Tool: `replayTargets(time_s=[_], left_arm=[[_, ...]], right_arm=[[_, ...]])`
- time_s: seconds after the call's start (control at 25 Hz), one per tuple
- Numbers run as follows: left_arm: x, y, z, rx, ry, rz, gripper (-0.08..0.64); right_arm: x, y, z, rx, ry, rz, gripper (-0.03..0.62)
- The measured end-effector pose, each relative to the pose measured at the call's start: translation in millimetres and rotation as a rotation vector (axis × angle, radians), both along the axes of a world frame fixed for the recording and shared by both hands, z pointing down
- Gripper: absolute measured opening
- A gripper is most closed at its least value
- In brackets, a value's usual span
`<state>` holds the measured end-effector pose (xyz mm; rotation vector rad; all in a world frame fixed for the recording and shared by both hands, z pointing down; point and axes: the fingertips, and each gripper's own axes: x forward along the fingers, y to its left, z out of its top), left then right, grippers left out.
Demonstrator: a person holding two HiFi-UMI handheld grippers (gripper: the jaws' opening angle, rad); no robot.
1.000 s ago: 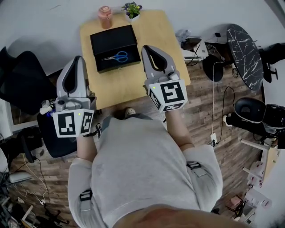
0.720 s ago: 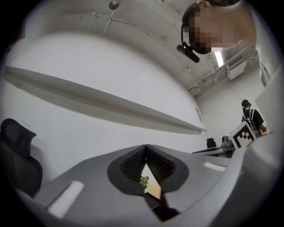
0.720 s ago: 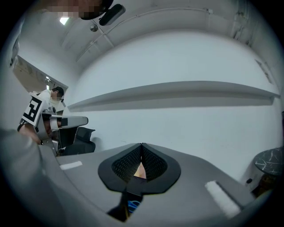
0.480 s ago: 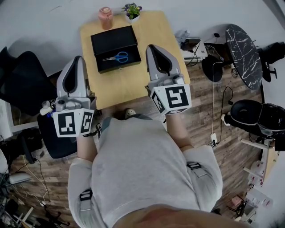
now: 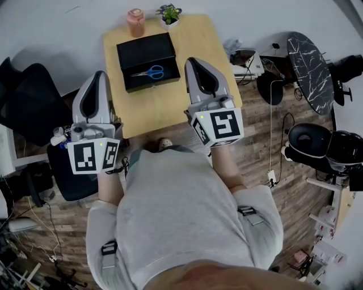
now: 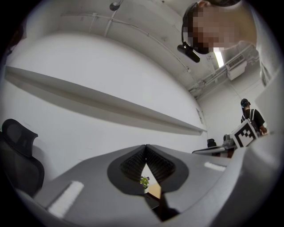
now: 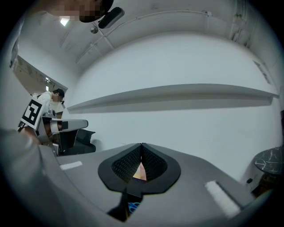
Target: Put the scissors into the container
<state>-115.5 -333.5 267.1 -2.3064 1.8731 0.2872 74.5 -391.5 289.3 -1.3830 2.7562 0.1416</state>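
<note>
Blue-handled scissors lie inside the open black container on the wooden table. My left gripper hovers off the table's left edge, near the container's front-left corner, jaws shut and empty. Just right of the container my right gripper sits above the table, jaws shut with nothing held. In the left gripper view the left gripper points up at a white wall. The right gripper in its own view also faces the wall, and a bit of the blue scissors shows beneath it.
A pink cup and a small potted plant stand at the table's far edge. A black chair is at the left. A marble-topped round table, black stools and cables occupy the wood floor at the right.
My right gripper has drifted slightly to the right and nearer to me. The left gripper, the scissors and the container have stayed put.
</note>
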Motion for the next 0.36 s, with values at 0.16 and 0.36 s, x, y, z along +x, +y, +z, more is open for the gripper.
replayTargets(time_s=[0.16,0.36], left_arm=[[1.4,2.7,0.9,0.001,0.001,-0.002,0.057],[3.6,3.6,0.7,0.004,0.001,0.0,0.057]], right_arm=[[0.7,2.8,-1.5,0.003,0.0,-0.004,0.003],[2.1,4.7,0.5,0.007,-0.001,-0.008,0.003]])
